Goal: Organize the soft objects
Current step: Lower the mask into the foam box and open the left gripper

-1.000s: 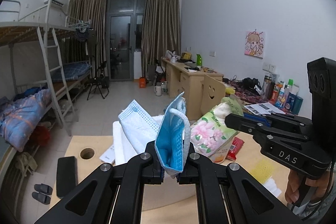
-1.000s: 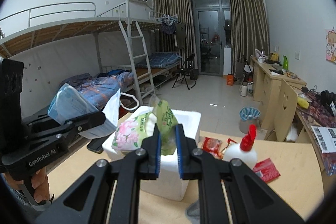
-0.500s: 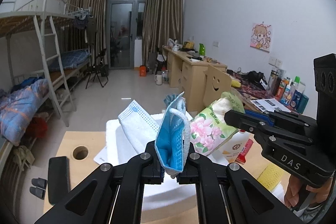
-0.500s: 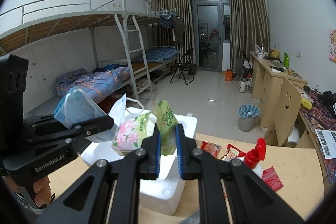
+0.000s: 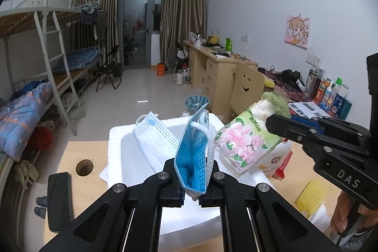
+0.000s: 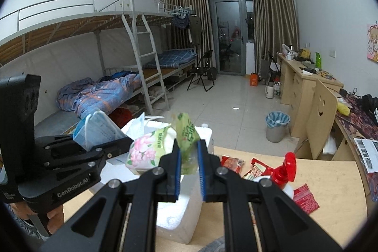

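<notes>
Masks (image 5: 193, 152) are sitting clamped in the left gripper (image 5: 191, 183), its jaws pressing together on the folded lower edge of a blue one while its long axis is rising almost upright, leaning slightly right, and a white mask (image 5: 153, 141) is fanning out to the left behind it. Both are hanging over the open foam box (image 5: 115, 145) on the table (image 5: 70, 152). The right gripper (image 6: 189, 171) is pinching the loose green flap at the top of a tissue pack (image 6: 146, 152), jaws closed on that film with a narrow gap between the blue pads; the pack is dangling to the left of the fingers, floral end pointing toward the left gripper, its long axis lying roughly level and crosswise over the box. Judging by the look, both things are handling as light and limp: the masks are thin, bending freely, and best taken across the pleated body rather than by an ear loop, which would let them swing. The pack is soft and squashy with slick film, so the flap grip is probably letting it sag and twist; a hold across the body would be steadier. A spray bottle (image 6: 281, 171) and red wrappers (image 6: 304, 198) are lying just beside the box.
</notes>
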